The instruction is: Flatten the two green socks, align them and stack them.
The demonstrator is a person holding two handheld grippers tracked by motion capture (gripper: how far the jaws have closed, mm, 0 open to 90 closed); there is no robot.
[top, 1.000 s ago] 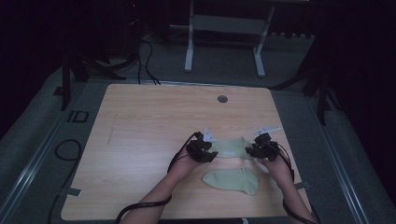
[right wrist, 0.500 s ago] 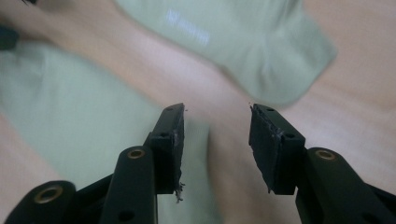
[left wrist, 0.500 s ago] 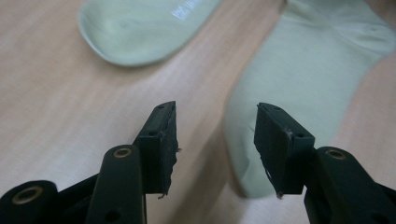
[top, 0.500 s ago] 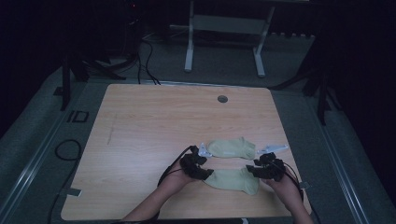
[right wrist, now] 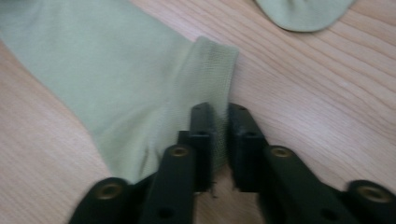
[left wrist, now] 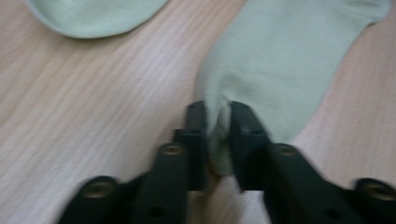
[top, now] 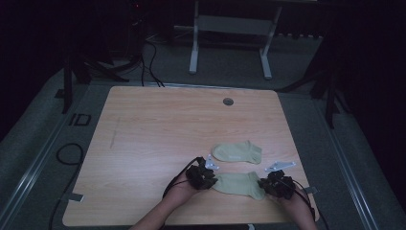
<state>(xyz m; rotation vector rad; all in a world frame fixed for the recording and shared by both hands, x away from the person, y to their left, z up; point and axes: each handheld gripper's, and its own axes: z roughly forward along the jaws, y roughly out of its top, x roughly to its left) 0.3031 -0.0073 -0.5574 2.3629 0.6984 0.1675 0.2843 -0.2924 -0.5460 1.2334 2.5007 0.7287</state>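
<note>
Item one, near sock [top: 239, 184]: pale green, lying flat on the table [top: 158, 134] close to its near edge, stretched between both tools. The left gripper [top: 202, 176] has its jaws pressed on a fold of fabric at one end, seen plainly in the left gripper view [left wrist: 217, 135]; the right gripper [top: 276, 185] pinches the ribbed cuff edge at the other end [right wrist: 218, 140]. A second ago both grippers were at the far sock; they have since drawn back toward the person and closed on the near one. Judged from this, the far sock is set down and finished with, and the near sock is next to be lifted, probably to be laid on or paired with its mate. Item two, far sock [top: 237, 152]: same colour, flat, untouched, just beyond the near sock and apart from it. Item three, round grommet [top: 228, 101]: well beyond the near sock, toward the table's far edge.
</note>
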